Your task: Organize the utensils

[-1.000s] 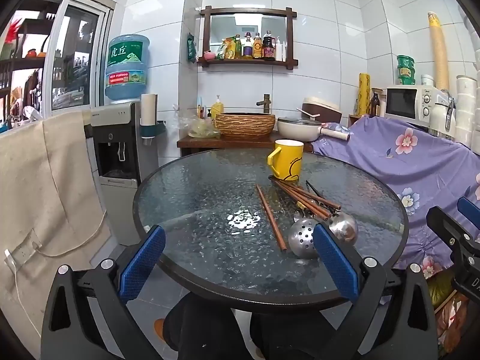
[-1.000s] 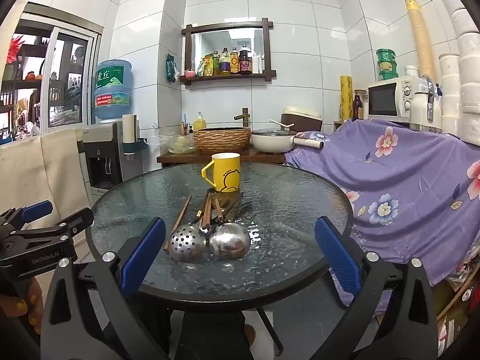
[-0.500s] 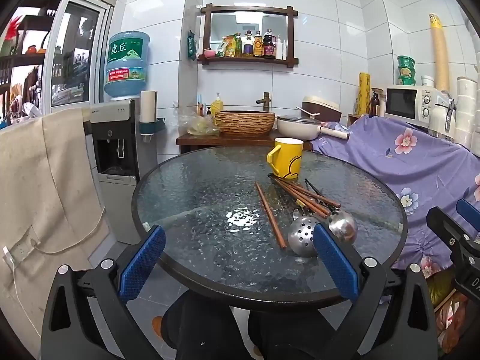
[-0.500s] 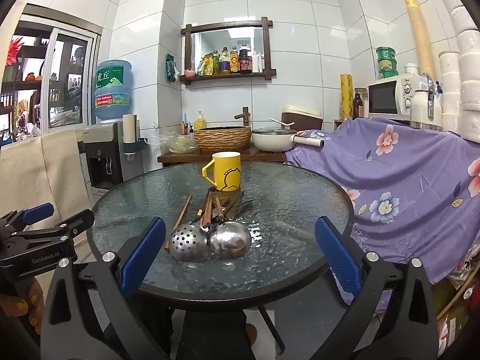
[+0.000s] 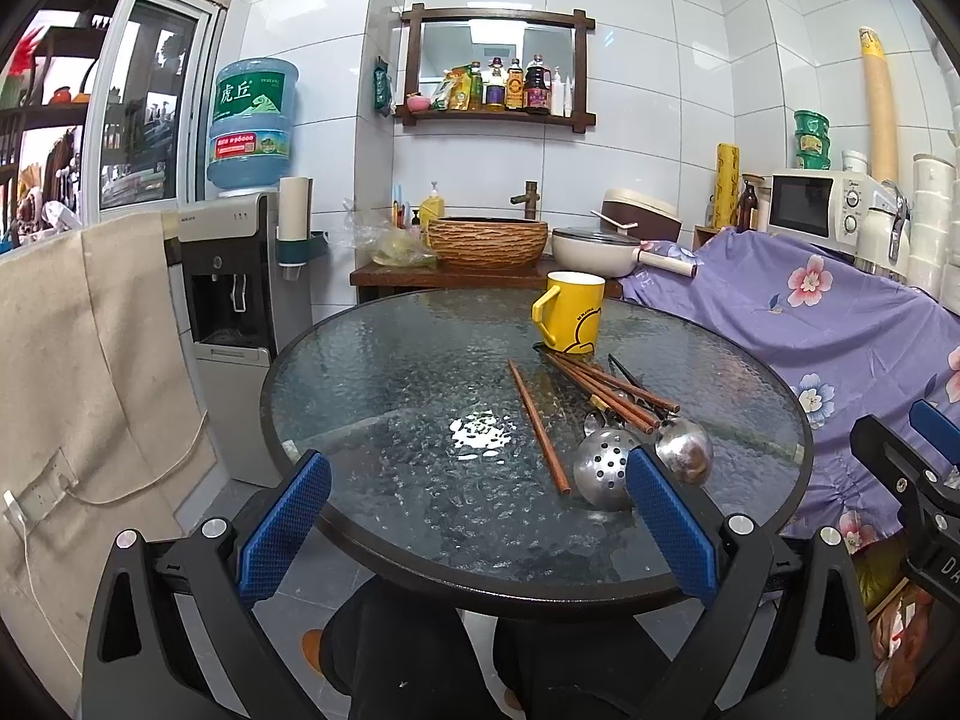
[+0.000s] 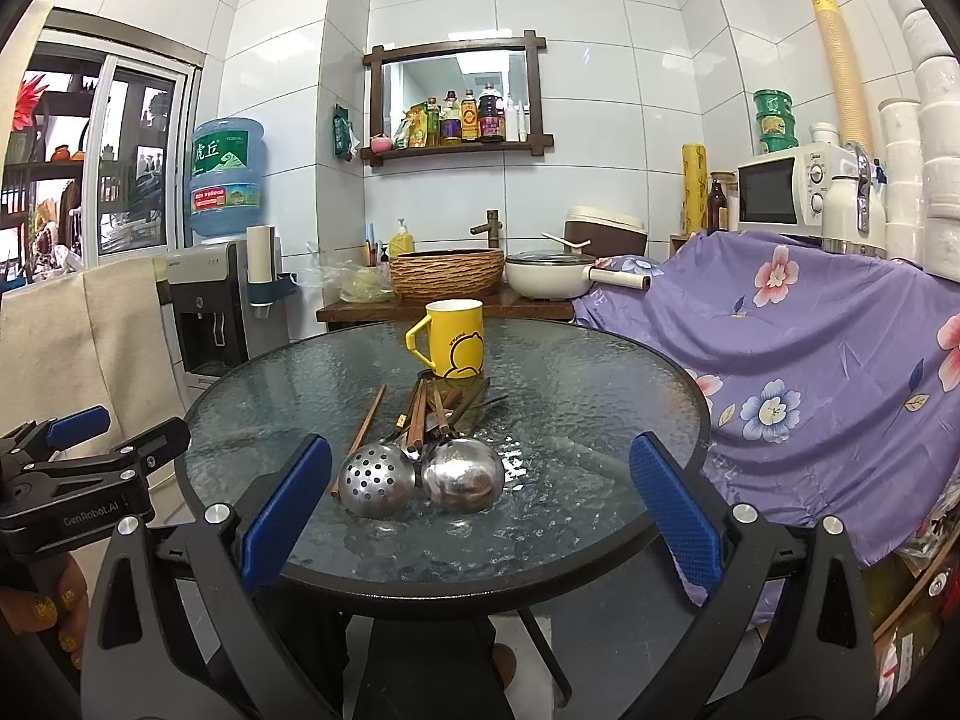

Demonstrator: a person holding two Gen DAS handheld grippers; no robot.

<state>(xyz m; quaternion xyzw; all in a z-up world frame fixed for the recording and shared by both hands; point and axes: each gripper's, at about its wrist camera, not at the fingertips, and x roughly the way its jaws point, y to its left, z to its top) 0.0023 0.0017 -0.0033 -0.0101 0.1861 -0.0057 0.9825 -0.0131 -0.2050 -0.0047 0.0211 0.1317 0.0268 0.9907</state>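
A yellow mug [image 5: 570,312] [image 6: 453,339] stands upright at the far side of a round glass table [image 5: 390,396] [image 6: 600,384]. In front of it lie several brown chopsticks [image 5: 606,387] [image 6: 423,414], one apart on the left [image 5: 537,426], with a perforated steel ladle [image 5: 600,474] [image 6: 377,480] and a solid steel ladle [image 5: 684,450] [image 6: 463,474]. My left gripper [image 5: 477,522] is open and empty at the table's near edge. My right gripper [image 6: 480,510] is open and empty, just short of the ladles.
A purple flowered cloth [image 6: 810,348] covers furniture right of the table. Behind the table stands a wooden counter with a woven basin [image 6: 447,273] and a white pan [image 6: 549,282]. A water dispenser [image 5: 234,276] and a beige cloth [image 5: 78,348] are on the left.
Both grippers have edged slightly towards the table. Nothing on the table has moved.
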